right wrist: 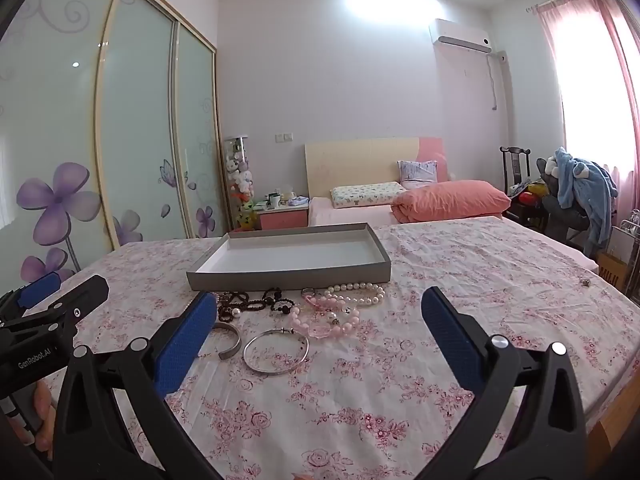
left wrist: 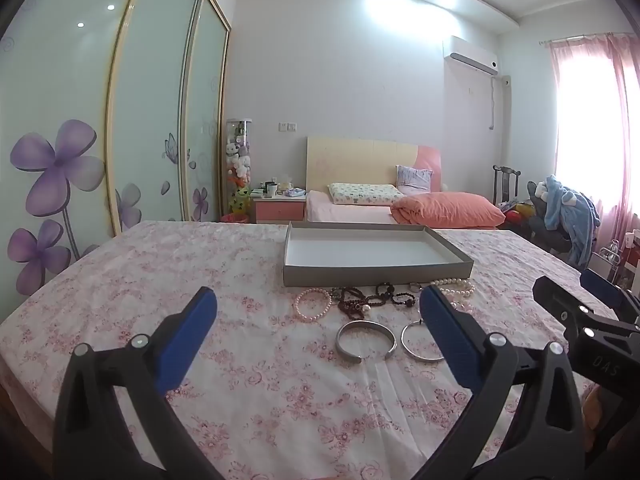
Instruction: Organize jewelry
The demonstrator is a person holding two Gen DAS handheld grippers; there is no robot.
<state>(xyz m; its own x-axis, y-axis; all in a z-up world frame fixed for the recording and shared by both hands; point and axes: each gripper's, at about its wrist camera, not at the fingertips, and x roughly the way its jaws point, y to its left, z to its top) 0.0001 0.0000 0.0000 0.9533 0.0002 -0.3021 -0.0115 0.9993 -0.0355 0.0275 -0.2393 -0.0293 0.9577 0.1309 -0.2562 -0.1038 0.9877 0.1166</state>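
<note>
A grey shallow tray [left wrist: 376, 271] [right wrist: 288, 276] with a white inside sits on the floral tablecloth. In front of it lies jewelry: a pink bead bracelet [left wrist: 314, 305], dark bead strands [left wrist: 360, 300] [right wrist: 248, 303], a white pearl string [left wrist: 456, 286] [right wrist: 360, 294], pink bead pieces [right wrist: 332, 318], an open silver cuff [left wrist: 366, 340] [right wrist: 232, 340] and a thin silver bangle [left wrist: 420, 340] [right wrist: 276, 352]. My left gripper [left wrist: 318, 320] is open and empty above the near jewelry. My right gripper [right wrist: 316, 320] is open and empty, nearer than the pile.
The table edge [right wrist: 616, 412] curves at the near right. A small metal piece [right wrist: 586, 281] lies alone far right on the cloth. Behind are a bed [left wrist: 400, 204], a pink nightstand [left wrist: 280, 208], a chair with blue clothes [left wrist: 568, 216] and sliding wardrobe doors [left wrist: 152, 120].
</note>
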